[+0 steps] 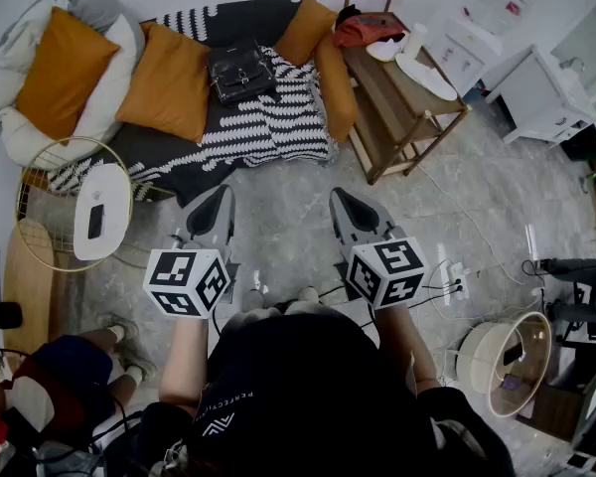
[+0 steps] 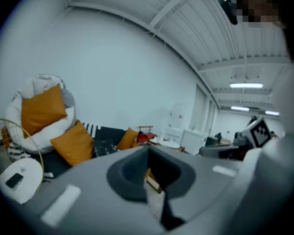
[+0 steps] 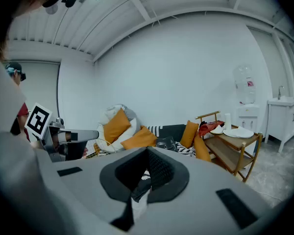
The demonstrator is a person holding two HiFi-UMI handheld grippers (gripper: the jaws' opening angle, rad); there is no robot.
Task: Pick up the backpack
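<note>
Backpack first: the small black glossy backpack [image 1: 240, 70] lies at twelve o'clock on the black-and-white striped sofa throw [image 1: 278, 127], well apart from my left gripper [image 1: 219, 199] and right gripper [image 1: 344, 202]. Both have their jaws together with nothing between them. I judge it soft, slumping and lightish; I'd pinch a top strap.
</note>
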